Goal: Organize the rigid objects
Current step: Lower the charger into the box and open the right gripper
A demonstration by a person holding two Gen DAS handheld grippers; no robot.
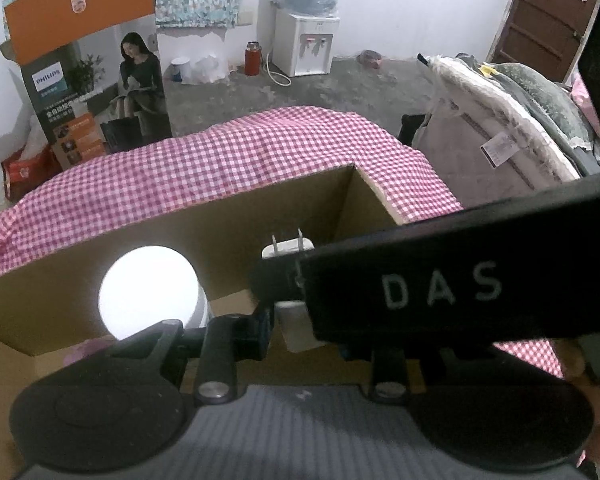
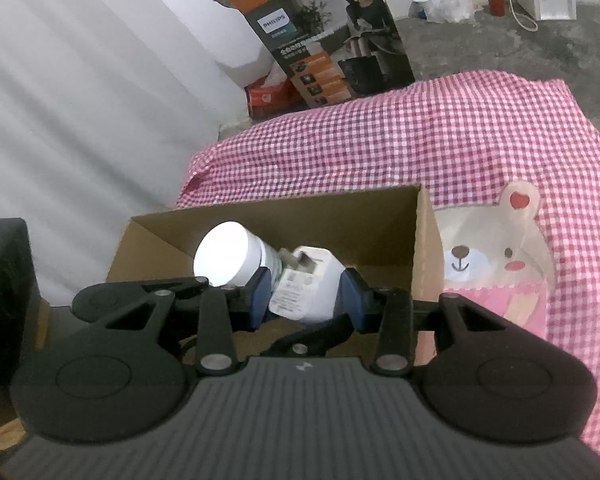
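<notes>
The right gripper (image 2: pixel 306 300) has its jaws closed on a white plug-in charger (image 2: pixel 312 288), its blue pads (image 2: pixel 260 298) pressing the two opposite flat sides, and it holds the charger over the open cardboard box (image 2: pixel 422 248) that sits on the pink gingham cloth (image 2: pixel 440 136) covering the counter. In the left wrist view the same charger (image 1: pixel 288 249) shows its two metal prongs pointing up, with the right gripper's black body crossing in front. The charger looks like a hard plastic shell: light, stiff, unlikely to deform, but smooth and probably a little slippery, so the broad flat faces seem the right place to hold it, away from the prongs and the paper label on its front. A white-capped jar (image 2: pixel 236 256) lies tilted in the box just beside the charger, apparently touching it; its rounded, glossy cap would likely roll or slide if nudged, so a grip across the cylindrical body would serve better than the cap. The left gripper (image 1: pixel 284 320) hovers over the box too, but the right gripper hides its far finger, so I cannot tell how wide its jaws stand or whether they hold anything.
</notes>
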